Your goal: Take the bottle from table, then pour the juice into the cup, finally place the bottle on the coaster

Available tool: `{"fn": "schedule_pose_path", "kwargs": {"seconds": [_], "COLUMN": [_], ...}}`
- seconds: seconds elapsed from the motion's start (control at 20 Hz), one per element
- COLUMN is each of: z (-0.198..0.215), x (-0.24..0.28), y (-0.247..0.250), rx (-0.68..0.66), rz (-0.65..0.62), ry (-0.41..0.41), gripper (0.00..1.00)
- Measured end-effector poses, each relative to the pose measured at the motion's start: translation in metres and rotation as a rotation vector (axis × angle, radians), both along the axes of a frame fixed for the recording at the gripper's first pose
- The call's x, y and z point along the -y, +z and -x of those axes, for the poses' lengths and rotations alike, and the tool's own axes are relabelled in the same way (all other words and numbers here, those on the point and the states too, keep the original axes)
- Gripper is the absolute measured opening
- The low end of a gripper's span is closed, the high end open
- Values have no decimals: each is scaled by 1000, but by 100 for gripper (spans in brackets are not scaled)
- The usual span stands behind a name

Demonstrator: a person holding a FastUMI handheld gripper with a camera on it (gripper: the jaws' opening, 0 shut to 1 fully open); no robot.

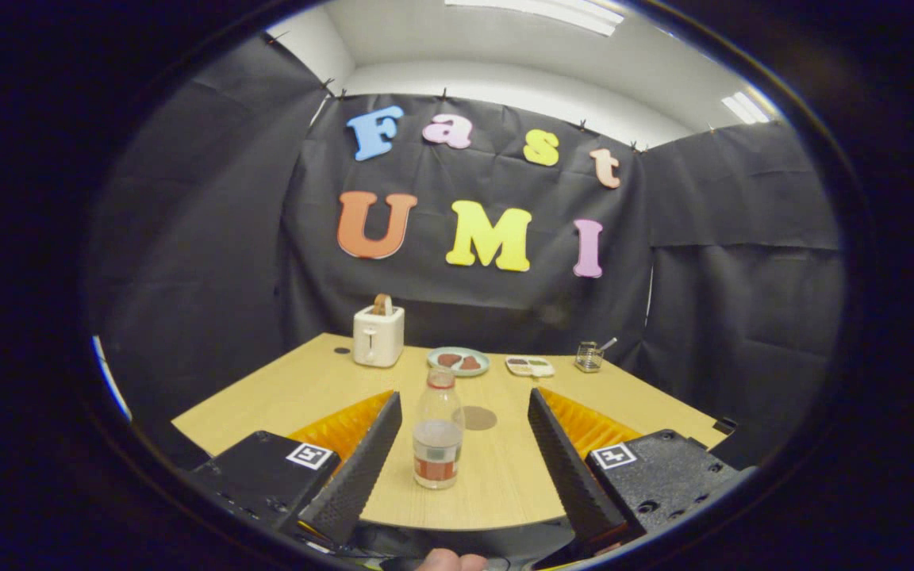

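Inventory, L to R, as I read it from my end:

1. Toaster (378,335) – far L of table (266,396), w/ a slice sticking out the top. A small dark dot sits on the wood just L of it; can't ID.
2. Gripper (465,464) – spread wide, holding nothing. Fingers flank the bottle w/ clear gaps both sides, no contact.
3. Bottle (438,428) – task item. Upright on the table, between the fingers, a bit nearer the L one. Clear body, pale cap, label band low down, liquid only in the lower part. My guess: light, thin-walled plastic, so it'll flex if squeezed hard; smooth and prob. slippery. Liquid will slosh, so tilt slow. I'd grip mid-body, just above the label, below the neck taper; that keeps it stiff enough and balanced for the pour.
4. Plate (458,362) – behind the bottle, w/ dark reddish pieces on it; food type unclear.
5. Coaster (479,418) – round brown disc, flat on the table just beyond and R of the bottle. Final drop spot.
6. Small tray (529,365) – R of the plate; contents too small to tell.
7. Glass cup (589,357) – far R, w/ a utensil handle poking out. Prob. the pour target, not certain.

Hard to see: table's near edge is cut off by the gripper body; a fingertip (451,561) of the operator shows below it.
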State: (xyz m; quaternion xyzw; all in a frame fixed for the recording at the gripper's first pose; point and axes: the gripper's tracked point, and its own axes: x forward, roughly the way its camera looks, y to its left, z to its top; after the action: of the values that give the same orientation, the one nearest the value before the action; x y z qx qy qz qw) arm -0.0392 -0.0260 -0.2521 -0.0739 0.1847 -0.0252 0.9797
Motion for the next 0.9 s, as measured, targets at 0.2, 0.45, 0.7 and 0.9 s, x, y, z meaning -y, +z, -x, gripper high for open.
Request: {"fn": "schedule_pose_path", "kwargs": {"seconds": [0.2, 0.45, 0.7, 0.9], "z": [-8, -26, -41, -55], "x": [-6, -16, -22, -24], "y": [-50, -101, -137, -153], "rx": [-83, -147, -192, -207], "rz": [86, 99, 53, 24], "ry": [12, 32, 20, 7], "gripper": [100, 100, 100, 100]}}
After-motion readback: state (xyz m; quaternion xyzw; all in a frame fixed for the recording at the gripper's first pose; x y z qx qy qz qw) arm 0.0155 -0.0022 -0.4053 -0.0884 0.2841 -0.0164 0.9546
